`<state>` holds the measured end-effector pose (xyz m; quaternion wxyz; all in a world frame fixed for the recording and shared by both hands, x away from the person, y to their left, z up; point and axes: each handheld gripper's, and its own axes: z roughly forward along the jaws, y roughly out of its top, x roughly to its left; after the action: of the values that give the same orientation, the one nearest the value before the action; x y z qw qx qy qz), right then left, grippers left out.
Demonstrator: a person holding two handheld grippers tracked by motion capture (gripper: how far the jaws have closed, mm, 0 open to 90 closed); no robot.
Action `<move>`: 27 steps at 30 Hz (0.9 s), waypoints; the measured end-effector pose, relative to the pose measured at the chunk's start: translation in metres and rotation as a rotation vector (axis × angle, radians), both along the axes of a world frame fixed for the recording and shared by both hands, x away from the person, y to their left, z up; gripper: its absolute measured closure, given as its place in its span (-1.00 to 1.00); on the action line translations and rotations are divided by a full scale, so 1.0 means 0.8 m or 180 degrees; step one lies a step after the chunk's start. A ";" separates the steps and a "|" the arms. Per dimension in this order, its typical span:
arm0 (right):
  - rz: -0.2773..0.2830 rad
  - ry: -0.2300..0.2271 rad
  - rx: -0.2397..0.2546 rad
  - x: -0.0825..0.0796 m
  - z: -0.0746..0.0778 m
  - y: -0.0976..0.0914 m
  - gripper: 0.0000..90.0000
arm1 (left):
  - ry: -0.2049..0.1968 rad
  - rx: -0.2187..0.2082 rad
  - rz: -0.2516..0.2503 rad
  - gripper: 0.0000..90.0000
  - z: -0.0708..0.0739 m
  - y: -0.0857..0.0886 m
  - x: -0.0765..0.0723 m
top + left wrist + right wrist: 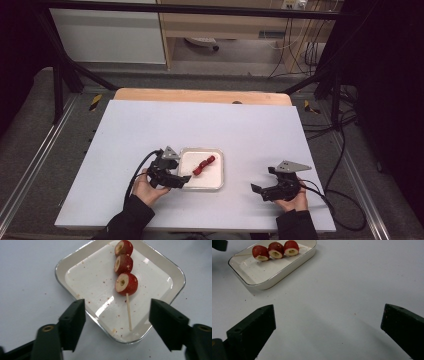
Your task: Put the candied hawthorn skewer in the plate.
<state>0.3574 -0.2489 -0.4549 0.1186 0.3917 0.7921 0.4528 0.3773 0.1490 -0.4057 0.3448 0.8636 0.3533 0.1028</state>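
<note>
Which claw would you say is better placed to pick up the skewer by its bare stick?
Probably the left claw: it is open right at the tray, its jaws flanking the skewer. The right claw is open over bare table, off to the side.

Right gripper (328, 327) spread wide over bare white table (352, 282), white dish (274, 271) with three skewered red fruits (275, 251) far left

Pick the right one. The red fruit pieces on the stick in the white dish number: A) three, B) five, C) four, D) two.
A: the left gripper view shows three red fruit pieces in a row on one thin stick lying in the white dish, and the right gripper view also shows three.
</note>
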 end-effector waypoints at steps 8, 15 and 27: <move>0.0002 0.0007 0.0001 0.000 0.000 -0.001 -0.99 | -0.0106 -0.0064 0.0040 -0.69 0.004 0.044 -0.013; -0.0004 0.0028 -0.0003 0.000 -0.001 -0.001 -0.99 | -0.0148 -0.0196 0.0113 -0.75 -0.008 0.089 -0.026; -0.0002 0.0039 -0.0049 0.000 -0.003 -0.001 -1.00 | -0.0171 -0.0362 0.0265 -0.74 -0.043 0.147 -0.037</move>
<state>0.3576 -0.2495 -0.4570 0.1170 0.3938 0.7962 0.4442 0.3481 0.2668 -0.4399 0.3981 0.8241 0.3847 0.1200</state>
